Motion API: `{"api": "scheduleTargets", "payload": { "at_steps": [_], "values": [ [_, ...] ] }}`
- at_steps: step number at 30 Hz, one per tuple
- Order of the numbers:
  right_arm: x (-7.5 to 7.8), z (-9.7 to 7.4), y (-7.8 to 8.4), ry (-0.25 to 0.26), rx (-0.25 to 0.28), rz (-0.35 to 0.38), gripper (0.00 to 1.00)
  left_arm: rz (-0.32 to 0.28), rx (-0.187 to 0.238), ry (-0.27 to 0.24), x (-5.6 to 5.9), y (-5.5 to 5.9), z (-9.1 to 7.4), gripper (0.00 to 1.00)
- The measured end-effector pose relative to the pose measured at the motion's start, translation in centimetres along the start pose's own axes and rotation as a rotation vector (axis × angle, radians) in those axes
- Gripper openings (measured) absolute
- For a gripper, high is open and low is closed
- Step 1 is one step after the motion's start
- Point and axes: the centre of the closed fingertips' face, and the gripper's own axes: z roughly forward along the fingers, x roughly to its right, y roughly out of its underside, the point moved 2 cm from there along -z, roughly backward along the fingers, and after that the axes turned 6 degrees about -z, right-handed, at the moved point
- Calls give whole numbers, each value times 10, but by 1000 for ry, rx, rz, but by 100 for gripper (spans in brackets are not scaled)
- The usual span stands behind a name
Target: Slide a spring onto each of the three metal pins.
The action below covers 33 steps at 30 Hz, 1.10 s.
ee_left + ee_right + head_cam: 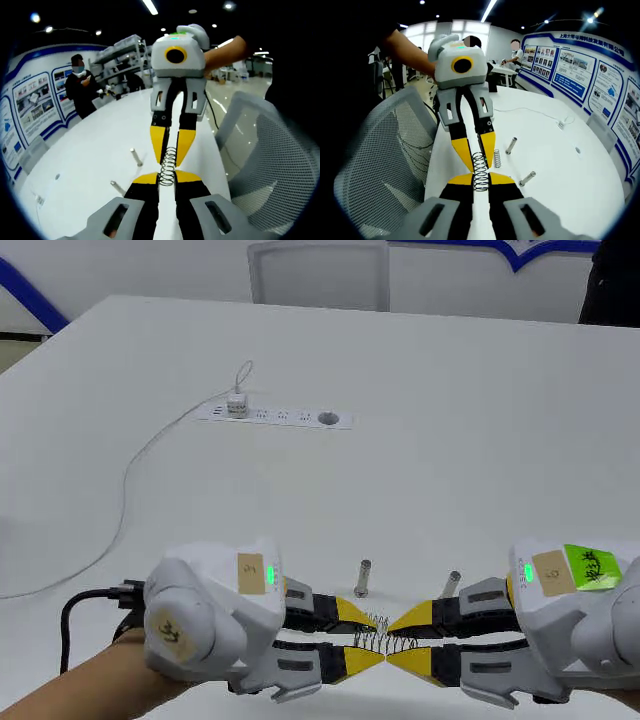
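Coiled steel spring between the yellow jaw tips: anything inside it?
No pin shows through the open middle coils of the coiled steel spring. Its ends are covered by the tips of the left gripper and right gripper.

This is an open-plan lab or demonstration hall. Ahead of the left gripper [167, 177], stocked shelving racks [122, 52] and a standing person [80, 85] sit near blue-bordered poster boards [30, 100] on the wall, under spots and strip lights [150, 6] in a dark ceiling. Ahead of the right gripper [481, 180] more such boards line the wall. A grey mesh office chair [385, 150] stands off to one side of it at the long white table [450, 490], which carries a white power strip [275, 416] well beyond both grippers.
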Motion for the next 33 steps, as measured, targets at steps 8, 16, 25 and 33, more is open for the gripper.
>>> {"api": "scheduleTargets", "payload": {
  "at_steps": [8,16,25,33],
  "values": [
    [-2,-2,-3,-5,4,-18,11,-36,33,24,2,-4,-3,10],
    [1,-3,-4,-1,9,3,13,-41,40,38,1,-5,-5,9],
    [10,-7,-2,40,-5,-9,17,-45,66,22,-7,-14,-8,9],
    [8,-9,-7,26,17,5,12,-57,99,37,-5,-20,-13,9]
  ]
}}
